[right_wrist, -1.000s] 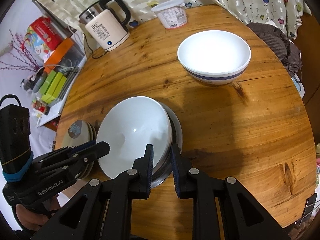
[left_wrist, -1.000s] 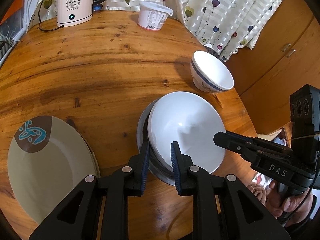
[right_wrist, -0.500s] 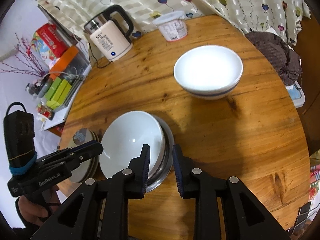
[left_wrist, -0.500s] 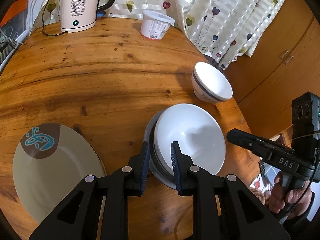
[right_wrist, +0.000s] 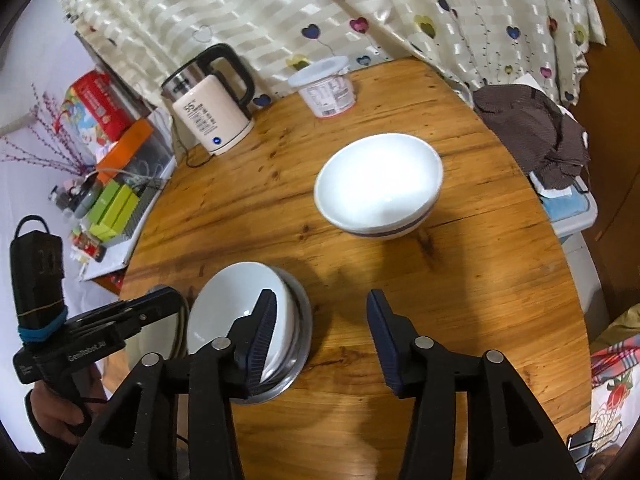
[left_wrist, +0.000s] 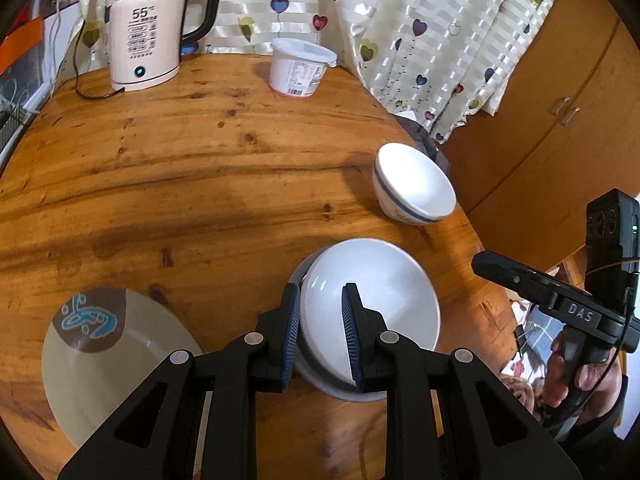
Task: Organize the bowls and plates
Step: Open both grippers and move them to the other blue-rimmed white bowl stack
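Observation:
A white bowl rests in a grey metal plate near the table's front edge. My left gripper hovers over the bowl's left rim with a narrow gap between its pads, gripping nothing. My right gripper is opening; only bare wood lies between its jaws, and its left finger stands beside the bowl's right rim. A blue-striped white bowl stands farther right. A beige plate with a brown and teal mark lies at the left.
On the round wooden table, a pink kettle and a lidded white tub stand at the back by the curtain. A brown cloth lies beyond the right edge. Wooden cabinets stand at right.
The right jaws, nearly shut at the white bowl's rim, have spread wide and drawn back and up. The left gripper has backed off slightly, so the bowl looks smaller.

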The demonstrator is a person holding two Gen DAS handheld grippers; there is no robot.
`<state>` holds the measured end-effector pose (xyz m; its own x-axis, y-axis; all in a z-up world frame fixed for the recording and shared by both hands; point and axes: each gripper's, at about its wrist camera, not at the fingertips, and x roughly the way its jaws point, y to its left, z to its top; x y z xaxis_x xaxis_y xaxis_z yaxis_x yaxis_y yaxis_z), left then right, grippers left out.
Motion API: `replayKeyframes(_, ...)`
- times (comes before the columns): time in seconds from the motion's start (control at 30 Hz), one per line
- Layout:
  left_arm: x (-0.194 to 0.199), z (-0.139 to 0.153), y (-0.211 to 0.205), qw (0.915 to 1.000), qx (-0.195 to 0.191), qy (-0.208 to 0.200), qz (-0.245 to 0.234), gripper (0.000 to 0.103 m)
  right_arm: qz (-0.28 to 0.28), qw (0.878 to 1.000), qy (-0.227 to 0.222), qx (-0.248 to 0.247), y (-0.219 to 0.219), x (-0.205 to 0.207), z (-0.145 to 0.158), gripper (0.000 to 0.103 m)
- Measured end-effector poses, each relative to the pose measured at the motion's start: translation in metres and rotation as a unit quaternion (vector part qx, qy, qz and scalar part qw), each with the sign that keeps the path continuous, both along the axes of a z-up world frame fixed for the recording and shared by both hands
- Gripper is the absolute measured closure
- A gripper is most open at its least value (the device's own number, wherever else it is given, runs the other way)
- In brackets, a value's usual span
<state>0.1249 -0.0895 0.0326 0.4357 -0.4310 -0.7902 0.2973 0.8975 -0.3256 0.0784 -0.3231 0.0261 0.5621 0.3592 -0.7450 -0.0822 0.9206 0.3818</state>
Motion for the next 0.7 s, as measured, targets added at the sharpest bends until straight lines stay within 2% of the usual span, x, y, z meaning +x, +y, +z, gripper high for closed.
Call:
replayKeyframes(0.2,0.009,0.005,-0.012,0.9999,0.001,-0.003,-0.016,0.08,-0.025,1.0,0.019,0.003,-0.013,0.004,-0.001,0.056)
replayKeyframes(0.7,0.044,0.005,-0.04,0.9991,0.006,0.01,-0.04,0.08,-0.06,0.998,0.017,-0.002,-0.044,0.019,0.003,0.055)
